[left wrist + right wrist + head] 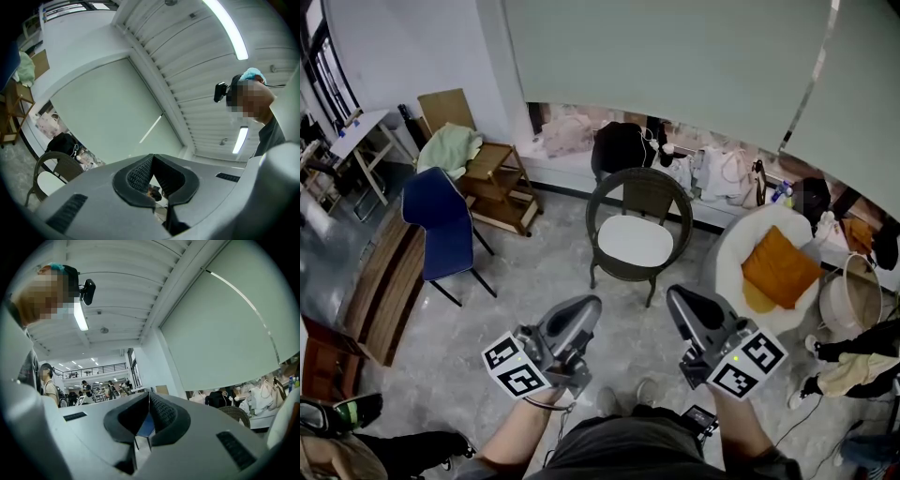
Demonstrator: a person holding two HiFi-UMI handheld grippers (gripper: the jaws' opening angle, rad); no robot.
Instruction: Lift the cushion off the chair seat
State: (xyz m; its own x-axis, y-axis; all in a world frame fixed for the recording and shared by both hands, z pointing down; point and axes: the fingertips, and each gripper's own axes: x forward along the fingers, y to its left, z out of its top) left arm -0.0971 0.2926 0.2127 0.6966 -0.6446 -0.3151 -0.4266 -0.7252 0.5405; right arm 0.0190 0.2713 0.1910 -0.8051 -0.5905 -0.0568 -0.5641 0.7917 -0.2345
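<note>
Nothing is done yet: the cushion (635,242) lies on the chair (601,204) seat at twelve o'clock, well apart from my left gripper (589,307) and right gripper (677,298), both closed on nothing

A blue chair (441,225) stands well apart from an orange pillow (780,267).

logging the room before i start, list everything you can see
wicker chair: one, dark brown, floor centre
seat cushion: one, white, on the wicker chair
side chair: one, blue, left
wooden rack: one, tan, past side chair, with green cloth
bench: one, brown, far left
round chair: one, white, right
orange cushion: one, in round chair
basket: one, white, far right
backpack: one, black, on ledge behind wicker chair
left gripper: one, grey, shut, empty
right gripper: one, grey, shut, empty
</note>
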